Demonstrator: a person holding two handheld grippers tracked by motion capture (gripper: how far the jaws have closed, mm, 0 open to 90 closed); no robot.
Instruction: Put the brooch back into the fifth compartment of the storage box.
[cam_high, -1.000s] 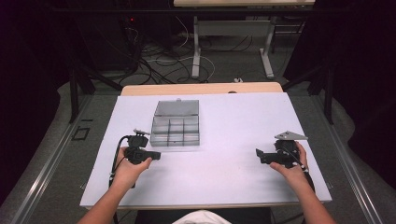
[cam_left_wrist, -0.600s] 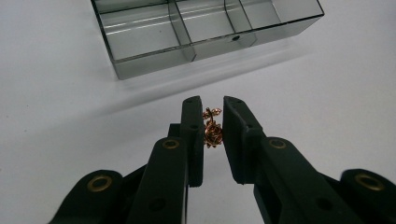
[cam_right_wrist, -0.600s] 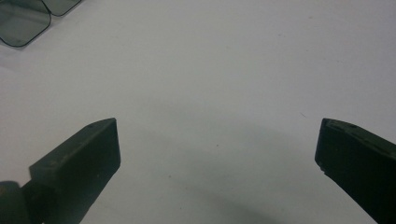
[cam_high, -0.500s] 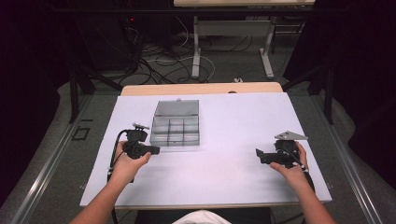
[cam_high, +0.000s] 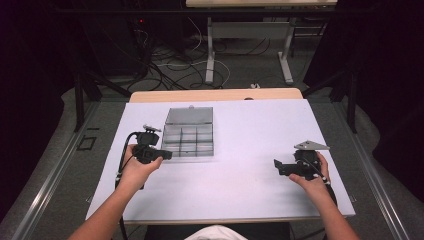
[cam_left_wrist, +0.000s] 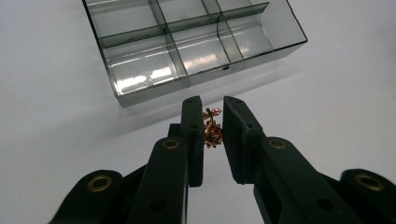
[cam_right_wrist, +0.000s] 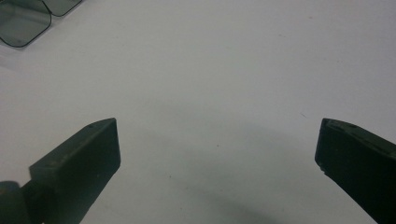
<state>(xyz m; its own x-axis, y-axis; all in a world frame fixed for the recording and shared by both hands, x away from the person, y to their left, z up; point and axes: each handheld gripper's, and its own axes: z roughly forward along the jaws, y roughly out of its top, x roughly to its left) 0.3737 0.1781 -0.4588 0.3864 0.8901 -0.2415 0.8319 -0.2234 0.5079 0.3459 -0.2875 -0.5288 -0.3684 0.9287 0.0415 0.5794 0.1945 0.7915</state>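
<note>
Item one: clear box (cam_high: 189, 134), lid open, on the white surface (cam_high: 240, 190); we take it as landmark. Left tongs (cam_left_wrist: 213, 128), just short of the box's near wall, clamped on a small copper charm (cam_left_wrist: 211, 132) held above the surface. Right tongs (cam_right_wrist: 217, 149), well right of the box, stand wide apart over bare surface, holding nothing.
</note>
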